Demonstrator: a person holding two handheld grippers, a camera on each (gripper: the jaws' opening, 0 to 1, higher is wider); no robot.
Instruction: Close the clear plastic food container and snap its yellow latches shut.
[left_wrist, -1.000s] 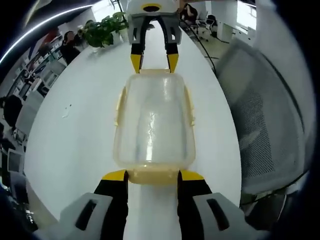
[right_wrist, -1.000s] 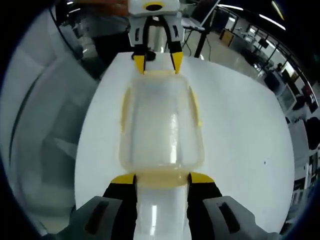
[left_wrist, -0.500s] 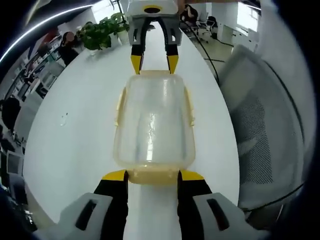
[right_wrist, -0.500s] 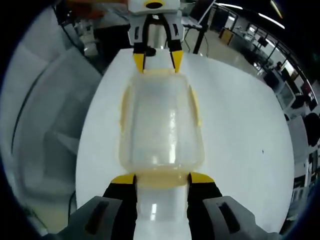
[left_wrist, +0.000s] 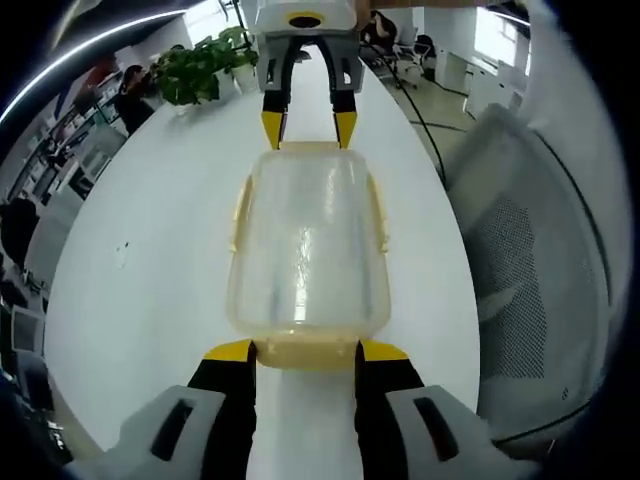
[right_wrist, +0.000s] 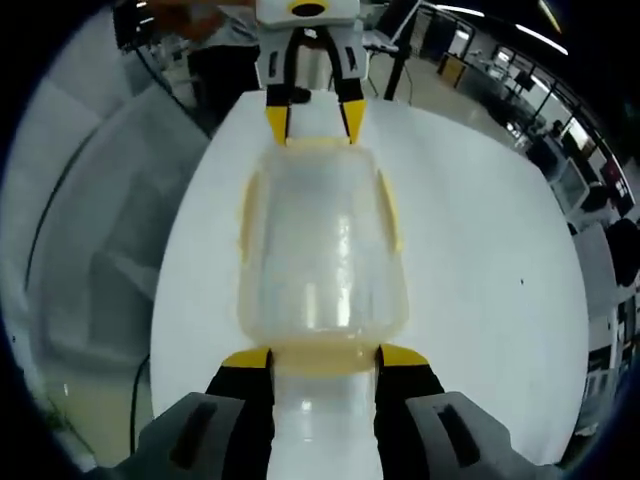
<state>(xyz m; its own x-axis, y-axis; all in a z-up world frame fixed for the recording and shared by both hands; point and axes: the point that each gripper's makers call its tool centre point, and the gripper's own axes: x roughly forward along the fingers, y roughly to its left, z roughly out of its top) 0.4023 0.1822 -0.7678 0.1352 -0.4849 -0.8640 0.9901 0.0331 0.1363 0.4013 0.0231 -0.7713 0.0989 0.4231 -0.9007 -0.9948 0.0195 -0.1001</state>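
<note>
Left gripper view: lid sits on the container (left_wrist: 308, 245), both grippers' open jaws press its end latches, side latches apparently unsnapped

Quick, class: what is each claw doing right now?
Left claw: open, tips at one end of the container.
Right claw: open, tips at its other end.
</note>
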